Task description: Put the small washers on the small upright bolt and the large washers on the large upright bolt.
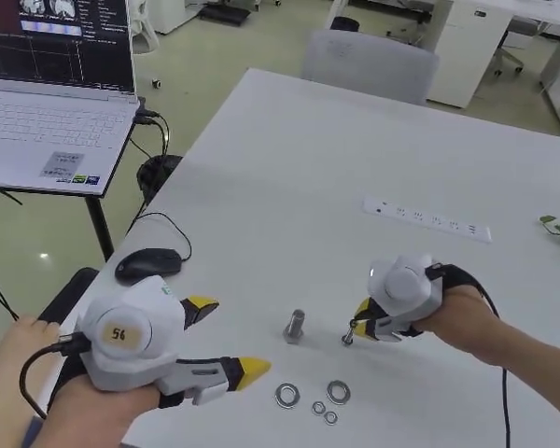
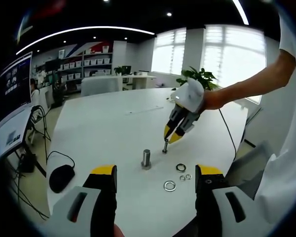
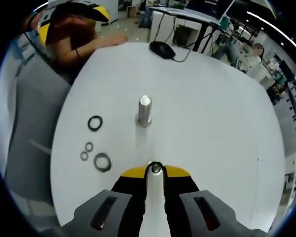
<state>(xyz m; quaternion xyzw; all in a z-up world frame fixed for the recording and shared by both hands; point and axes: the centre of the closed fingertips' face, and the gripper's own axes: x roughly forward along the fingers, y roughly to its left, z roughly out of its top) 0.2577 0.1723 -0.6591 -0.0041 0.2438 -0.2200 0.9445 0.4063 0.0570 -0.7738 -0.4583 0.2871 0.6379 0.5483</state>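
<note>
The large bolt (image 1: 295, 325) (image 2: 146, 158) (image 3: 144, 109) stands upright on the white table (image 1: 289, 187). Just right of it, my right gripper (image 1: 360, 323) (image 2: 171, 134) (image 3: 155, 173) is shut on the small bolt (image 1: 348, 337) (image 2: 165, 146) (image 3: 155, 169), held upright with its foot at the tabletop. Two large washers (image 1: 287, 395) (image 1: 338, 391) and two small washers (image 1: 318, 407) (image 1: 330, 417) lie flat near the front edge. They also show as rings (image 2: 169, 185) (image 3: 102, 161). My left gripper (image 1: 226, 336) (image 2: 156, 173) hovers open at the near left, holding nothing.
A black mouse (image 1: 147, 265) with its cable lies at the table's left edge. A white power strip (image 1: 427, 220) lies further back on the right. An open laptop (image 1: 47, 112) sits on a side stand to the left, and a grey chair (image 1: 369, 63) stands behind the table.
</note>
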